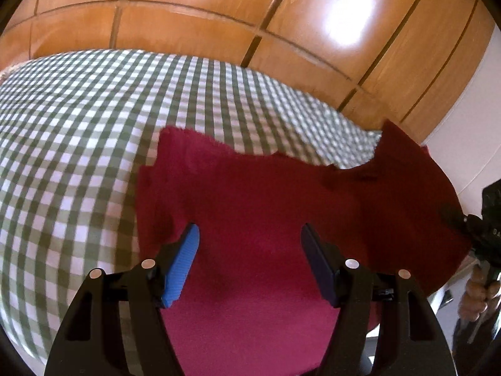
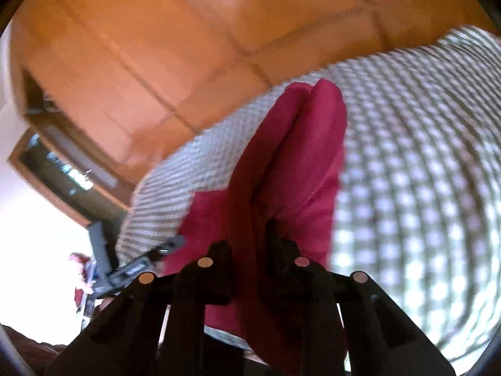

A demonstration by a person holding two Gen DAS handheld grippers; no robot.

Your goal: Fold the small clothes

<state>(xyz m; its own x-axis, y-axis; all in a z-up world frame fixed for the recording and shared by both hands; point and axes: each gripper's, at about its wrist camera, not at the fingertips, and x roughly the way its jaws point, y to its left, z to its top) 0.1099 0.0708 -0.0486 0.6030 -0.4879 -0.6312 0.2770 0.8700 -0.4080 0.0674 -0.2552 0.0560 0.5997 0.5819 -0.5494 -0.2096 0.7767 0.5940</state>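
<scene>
A dark red cloth (image 1: 250,194) lies on the checked cover, and its right part is raised off the surface. My left gripper (image 1: 250,244) hovers over the cloth's near part; its blue pad (image 1: 184,263) and the dark one stand wide apart, open, pressing on nothing. At the far right edge of the left wrist view, my right gripper (image 1: 483,228) holds the lifted side of the cloth. In the blurred right wrist view, the right gripper (image 2: 250,235) is shut on the red cloth (image 2: 300,156), which runs up from the jaws as a doubled fold.
A green and white checked cover (image 1: 78,144) spreads under the cloth, with bare cover to the left. Behind it stand glossy wooden panels (image 1: 203,9). A white wall (image 1: 469,131) is at the right. A person's hand (image 1: 477,294) grips the right tool.
</scene>
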